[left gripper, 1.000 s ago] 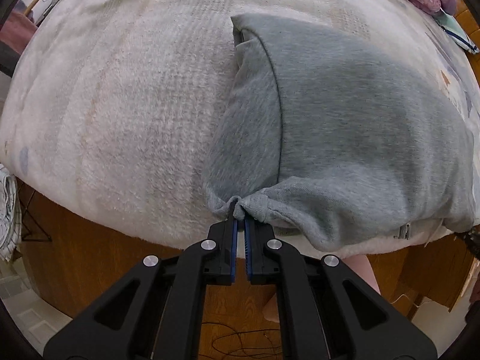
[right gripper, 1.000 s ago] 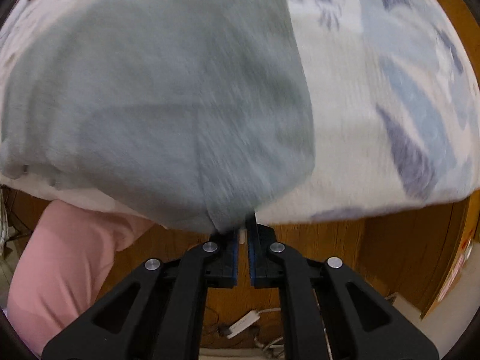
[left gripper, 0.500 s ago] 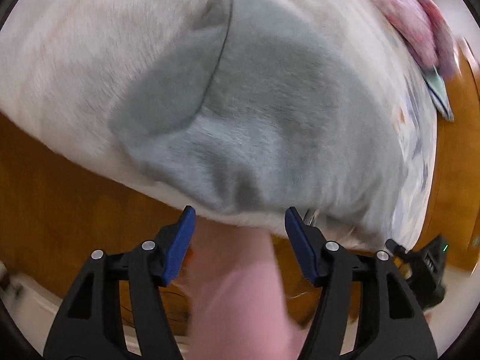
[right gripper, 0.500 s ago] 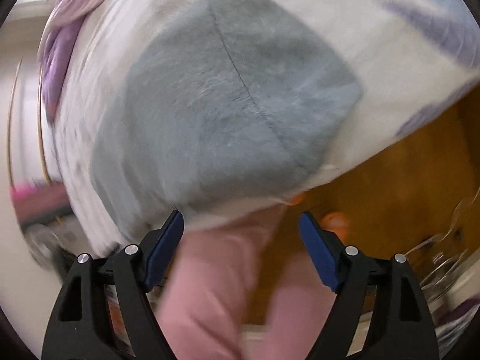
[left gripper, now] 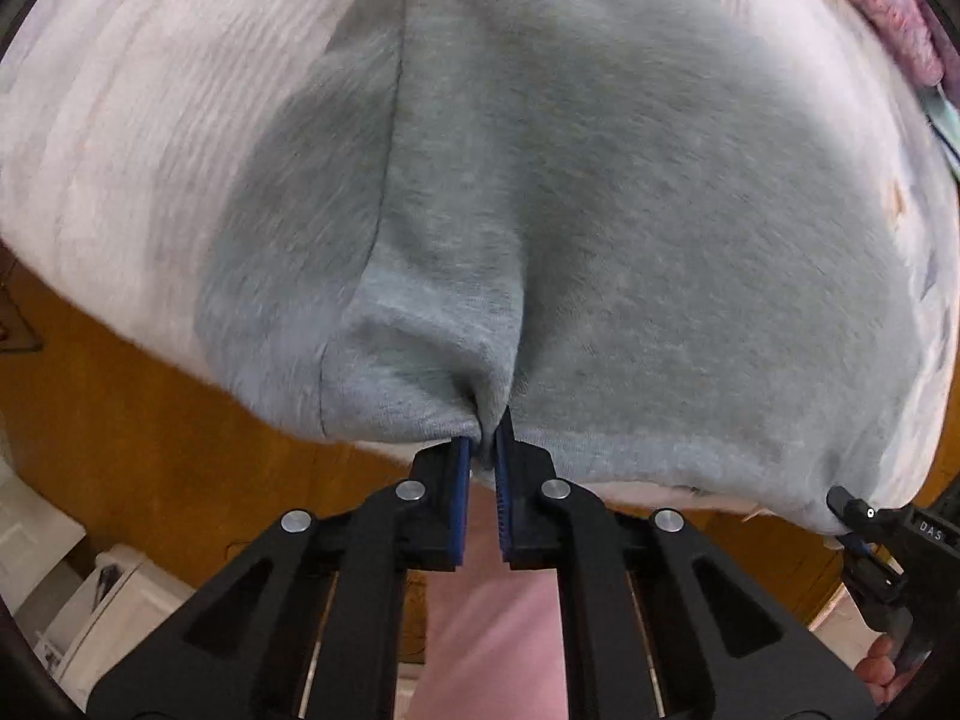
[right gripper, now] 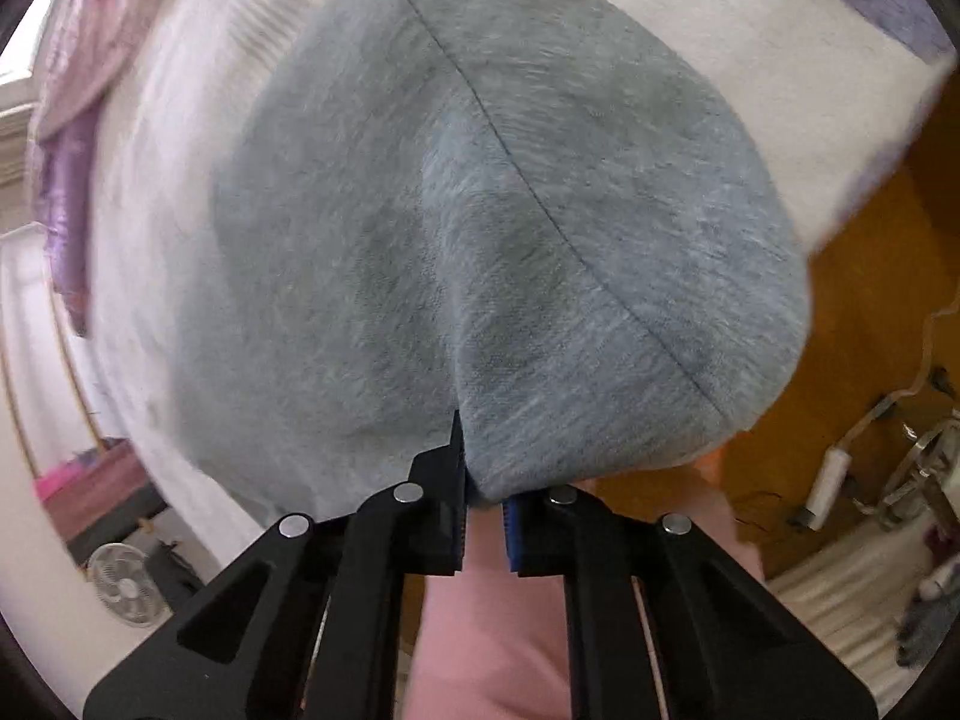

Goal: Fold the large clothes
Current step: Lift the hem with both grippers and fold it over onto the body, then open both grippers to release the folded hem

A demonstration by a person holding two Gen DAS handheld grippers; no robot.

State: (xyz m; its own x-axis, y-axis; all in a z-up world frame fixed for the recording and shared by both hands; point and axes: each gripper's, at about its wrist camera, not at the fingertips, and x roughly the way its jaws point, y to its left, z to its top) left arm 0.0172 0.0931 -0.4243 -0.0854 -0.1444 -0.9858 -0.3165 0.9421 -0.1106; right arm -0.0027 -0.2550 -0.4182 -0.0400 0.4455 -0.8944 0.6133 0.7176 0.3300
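A grey sweatshirt-like garment (left gripper: 630,192) lies folded on a white fleece blanket (left gripper: 138,138), its near edge hanging over the bed's side. My left gripper (left gripper: 485,441) points down at that edge, its jaws closing with a pinch of grey cloth between the blue pads. At the garment's right end the right gripper (left gripper: 843,519) shows as a black body. In the right wrist view the garment (right gripper: 480,210) fills the middle. There my right gripper (right gripper: 480,468) is closing on its near edge, and cloth drapes over one fingertip.
The brown wooden bed frame (left gripper: 150,420) runs under the blanket edge. A person's pink-clad leg (left gripper: 498,630) stands between the fingers' view and the floor. Pink and purple bedding (right gripper: 66,138) lies at the far side. A small fan (right gripper: 126,588) and cables (right gripper: 834,480) sit on the floor.
Both grippers let go of the garment's corners, opened wide, shifted along the near edge and closed again on a new pinch of grey cloth. The right one rolled markedly.
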